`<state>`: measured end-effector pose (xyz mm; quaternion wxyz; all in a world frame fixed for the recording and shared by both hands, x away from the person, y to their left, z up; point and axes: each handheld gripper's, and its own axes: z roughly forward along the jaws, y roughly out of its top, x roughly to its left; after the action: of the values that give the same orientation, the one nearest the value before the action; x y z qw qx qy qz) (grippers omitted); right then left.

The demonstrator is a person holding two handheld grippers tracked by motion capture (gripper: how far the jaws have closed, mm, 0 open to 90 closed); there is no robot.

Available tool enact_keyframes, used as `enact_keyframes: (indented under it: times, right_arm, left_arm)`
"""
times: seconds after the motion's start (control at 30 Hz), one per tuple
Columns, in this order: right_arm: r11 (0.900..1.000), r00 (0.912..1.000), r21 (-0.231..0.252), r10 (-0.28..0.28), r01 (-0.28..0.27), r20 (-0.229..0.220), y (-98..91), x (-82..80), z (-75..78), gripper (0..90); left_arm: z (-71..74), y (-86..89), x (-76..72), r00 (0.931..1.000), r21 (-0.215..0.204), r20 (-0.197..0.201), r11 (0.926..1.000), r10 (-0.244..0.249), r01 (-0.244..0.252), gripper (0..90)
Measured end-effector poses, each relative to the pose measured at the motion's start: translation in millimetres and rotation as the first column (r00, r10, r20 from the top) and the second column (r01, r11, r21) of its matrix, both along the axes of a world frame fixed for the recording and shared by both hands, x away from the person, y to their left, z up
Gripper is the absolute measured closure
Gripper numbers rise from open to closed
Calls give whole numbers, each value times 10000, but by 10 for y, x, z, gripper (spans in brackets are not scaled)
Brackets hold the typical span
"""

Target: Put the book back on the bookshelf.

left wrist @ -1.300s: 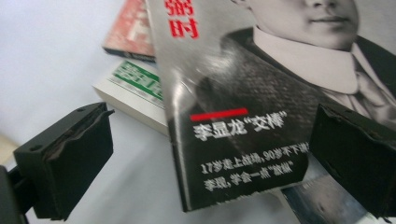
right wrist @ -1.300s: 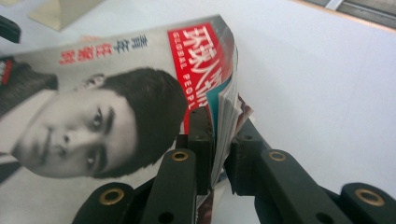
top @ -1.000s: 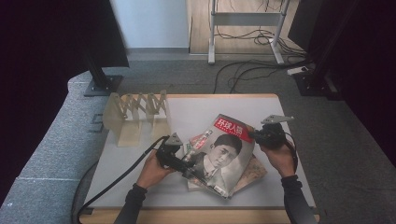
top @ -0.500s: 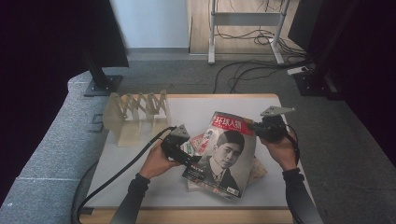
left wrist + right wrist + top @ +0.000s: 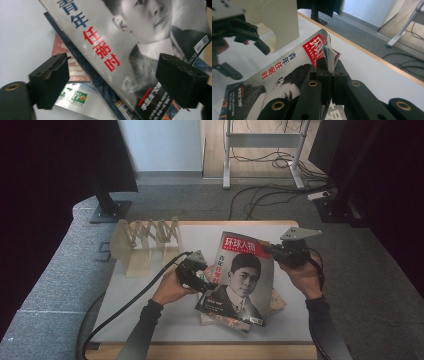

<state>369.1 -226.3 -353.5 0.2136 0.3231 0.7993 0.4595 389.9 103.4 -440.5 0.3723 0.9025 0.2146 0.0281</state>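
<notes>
Now the right gripper (image 5: 272,251) has its jaws clenched on the far right corner of the magazine (image 5: 240,280), tilting it up off the stack (image 5: 277,301) on the table (image 5: 150,320). The left gripper (image 5: 206,279) has been closing its jaws, which straddle the left edge without pressing. Next, a firm left pinch, then carrying toward the rack (image 5: 145,242) far left.

The glossy grey magazine with a black-and-white portrait on its cover (image 5: 239,279) is showing a red title block at its top with the white characters 环球人物, and in the right gripper view the small white words GLOBAL sit along that red block's edge (image 5: 311,49). Down the cover's left side is running a blue-and-red headline, 青年 in blue and 任弼时 in red (image 5: 101,48), repeated in the right gripper view (image 5: 278,65). A barcode strip is showing at the cover's lower corner (image 5: 201,43), its digits too small to read, and the flat printed paper lying under the magazine (image 5: 75,96) is bearing a green logo whose characters are too blurred to make out.
</notes>
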Motion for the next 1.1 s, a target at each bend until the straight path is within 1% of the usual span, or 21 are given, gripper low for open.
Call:
enact_keyframes:
  times: [0.07, 0.23, 0.27, 0.3, 0.33, 0.37, 0.43, 0.47, 0.5, 0.53, 0.57, 0.6, 0.63, 0.67, 0.77, 0.8, 0.83, 0.93, 0.97, 1.03, 1.1]
  right_arm:
    - [10000, 10000, -5, 82, -82, 34, 4, -6, 17, 854]
    - [9989, 9983, 59, 466, -469, 352, 43, -44, 115, 854]
    - [9982, 9973, 81, 589, -593, 450, 57, -59, 144, 854]
    - [9979, 9967, 85, 641, -646, 500, 63, -67, 160, 854]
    - [9974, 9961, 104, 711, -718, 525, 72, -77, 180, 854]
    - [9974, 9961, 104, 711, -718, 525, 72, -77, 180, 854]
    - [9964, 9947, 124, 827, -836, 603, 83, -92, 208, 853]
    - [9952, 9931, 170, 950, -964, 691, 92, -104, 228, 853]
    - [9952, 9931, 170, 950, -964, 691, 92, -104, 228, 853]
    - [9948, 9926, 176, 989, -1004, 705, 94, -109, 237, 853]
    - [9943, 9917, 150, 1039, -1053, 757, 99, -116, 245, 852]
    - [9941, 9914, 155, 1055, -1070, 769, 101, -119, 244, 851]
    - [9939, 9911, 198, 1065, -1084, 805, 97, -122, 242, 851]
    - [9936, 9908, 259, 1078, -1103, 822, 90, -123, 239, 851]
    - [9936, 9909, 306, 1057, -1086, 836, 74, -123, 238, 851]
    - [9934, 9909, 409, 1033, -1072, 862, 53, -124, 247, 851]
    - [9930, 9905, 447, 1052, -1094, 885, 42, -125, 255, 851]
    - [9932, 9902, 463, 1024, -1072, 955, 33, -135, 279, 850]
    - [9934, 9898, 429, 1018, -1064, 995, 31, -138, 287, 848]
    - [9935, 9885, 415, 1009, -1061, 1129, 37, -151, 319, 847]
    - [9935, 9882, 451, 991, -1050, 1166, 45, -158, 328, 846]
  left_arm:
    - [-11, 5, 21, 10000, 25, -28, 10000, 48, -48, 141]
    - [-57, 10, 80, 9999, 236, -128, 9997, -15, 18, 168]
    - [-81, -1, 100, 9996, 379, -260, 9992, -114, 124, 172]
    - [-81, -1, 100, 9996, 379, -260, 9992, -114, 124, 173]
    - [-99, -30, 101, 9995, 573, -201, 9980, -257, 268, 175]
    - [-99, -30, 101, 9995, 573, -201, 9980, -257, 268, 189]
    - [-107, -58, 90, 9982, 504, -257, 9972, -540, 552, 214]
    - [-101, -87, 72, 9963, 669, -147, 9940, -852, 860, 244]
    - [-101, -87, 72, 9963, 669, -147, 9940, -852, 860, 278]
    - [-93, -93, 59, 9949, 625, -108, 9929, -1008, 1012, 278]
    - [-79, -99, 43, 9935, 633, 43, 9916, -1134, 1129, 372]
    - [-50, -109, 12, 9918, 774, 367, 9898, -1227, 1196, 385]
    - [-50, -109, 12, 9918, 774, 367, 9898, -1227, 1196, 402]
    - [-24, -99, -1, 9900, 740, 558, 9894, -1292, 1250, 429]
    - [21, -81, -17, 9901, 620, 668, 9909, -1237, 1196, 525]
    - [35, -78, -25, 9897, 613, 736, 9911, -1229, 1185, 542]
    - [72, -71, -54, 9870, 632, 960, 9904, -1285, 1228, 557]
    - [105, -60, -74, 9850, 619, 1075, 9897, -1353, 1292, 620]
    - [126, -54, -87, 9840, 596, 1132, 9896, -1373, 1312, 620]
    - [186, -34, -122, 9819, 631, 1237, 9886, -1436, 1367, 660]
    - [205, -27, -133, 9808, 638, 1291, 9882, -1464, 1391, 672]
